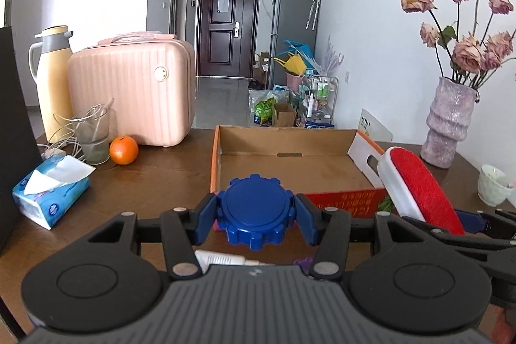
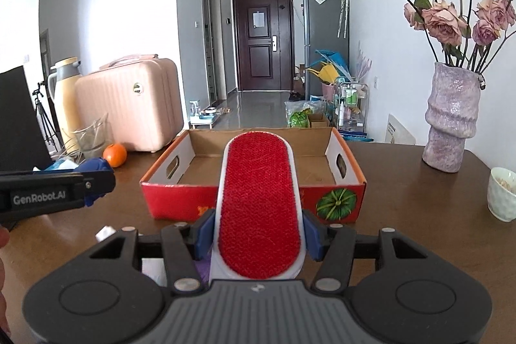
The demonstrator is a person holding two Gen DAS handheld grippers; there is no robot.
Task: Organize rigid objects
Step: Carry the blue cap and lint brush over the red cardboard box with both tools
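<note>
Holding two items, I note the following. My left gripper (image 1: 256,211) is closed partway on a blue notched lid (image 1: 255,210); both blue pads press its rim from either side, the lid lying flat between them, raised clear of the table (image 1: 154,182) and just short of the near wall of the cardboard tray (image 1: 283,141). My right gripper (image 2: 256,234) is likewise closed partway, clamped on a lint brush (image 2: 258,205) with a white body and red bristle face; the pads bear on its white sides, red face upward, the head reaching forward over the tray's near wall. The tray sits towards the far edge of the table, its red printed side facing me, its floor bare where visible. Beyond it to the left stand a pink case (image 1: 132,92), an orange (image 1: 124,150) and a glass (image 1: 93,137). A tissue pack (image 1: 48,192) lies near the left edge. A vase (image 2: 451,118) and a small cup (image 2: 503,192) stand at the right side.
</note>
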